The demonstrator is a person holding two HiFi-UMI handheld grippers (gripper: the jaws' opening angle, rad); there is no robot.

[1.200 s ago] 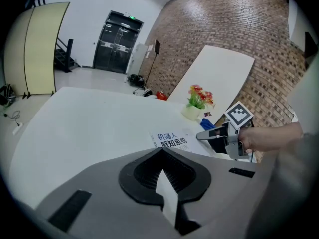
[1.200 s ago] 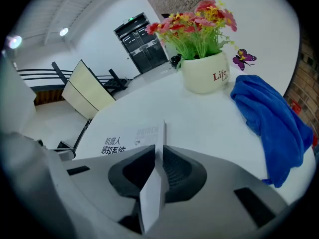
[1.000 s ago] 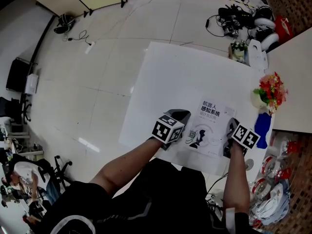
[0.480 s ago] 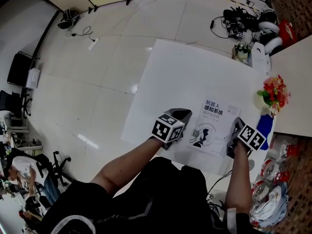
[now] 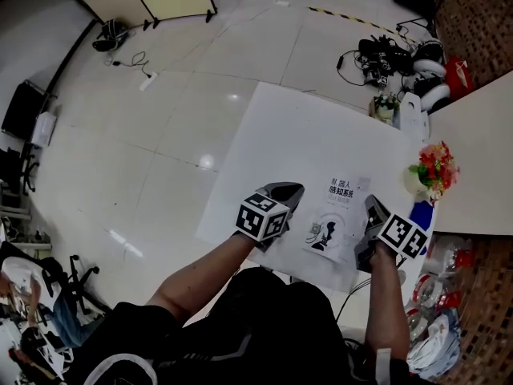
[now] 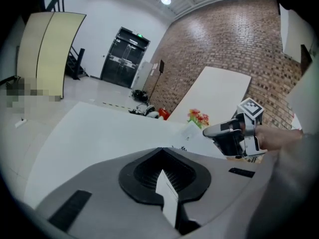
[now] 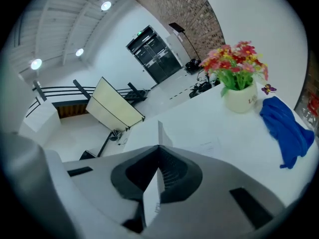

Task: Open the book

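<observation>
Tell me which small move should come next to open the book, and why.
Probably swing the right gripper up and over toward the left gripper, turning the cover about its opposite edge. The right gripper view shows its jaws closed on a thin white sheet standing up, seemingly the cover's free edge, while the book lies on the table hardly opened.

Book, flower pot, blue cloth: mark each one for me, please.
book (image 5: 338,212): head view, on the printed front cover.
flower pot (image 7: 241,101): right gripper view, on the white pot wall.
blue cloth (image 7: 285,132): right gripper view, on the middle of its folds.
</observation>
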